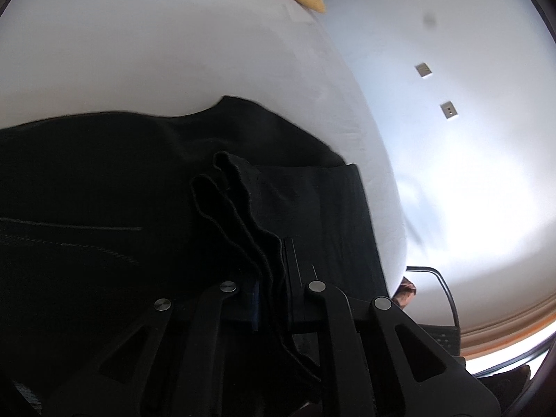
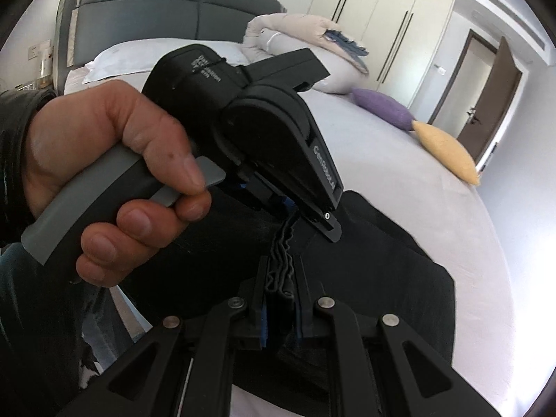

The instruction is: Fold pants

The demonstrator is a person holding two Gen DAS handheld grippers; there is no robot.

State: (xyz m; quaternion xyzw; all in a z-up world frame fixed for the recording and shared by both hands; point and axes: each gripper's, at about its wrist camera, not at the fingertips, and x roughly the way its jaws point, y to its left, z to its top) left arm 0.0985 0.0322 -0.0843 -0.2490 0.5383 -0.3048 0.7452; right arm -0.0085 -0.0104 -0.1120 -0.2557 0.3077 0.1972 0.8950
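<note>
Now both grippers are clamped on the same wavy, layered edge of the black pants (image 2: 365,260), which lie spread on the white bed (image 2: 399,160). Seen from the right wrist, the right gripper (image 2: 281,299) pinches a bunched stack of fabric folds between its blue-padded fingers (image 2: 263,323), low in the middle of the picture. Just beyond it, the left gripper (image 2: 293,215) bites the same hem a little farther along — a bare hand (image 2: 104,173) wraps its grey handle at the left, with a dark sleeve (image 2: 21,114) behind the wrist. From the left wrist, the left gripper (image 1: 272,299) shows its jaws closed tight on the rippled edge, the cloth running up and away between them, with the rest of the garment spread dark over the near left of the mattress. Far across the bed sit a yellow cushion (image 2: 448,153) and a purple cushion (image 2: 382,106) near the right edge, a rolled pale duvet (image 2: 295,31) beside a white pillow (image 2: 139,59), and a grey headboard (image 2: 166,10) — wardrobe doors (image 2: 392,17) stand behind.
</note>
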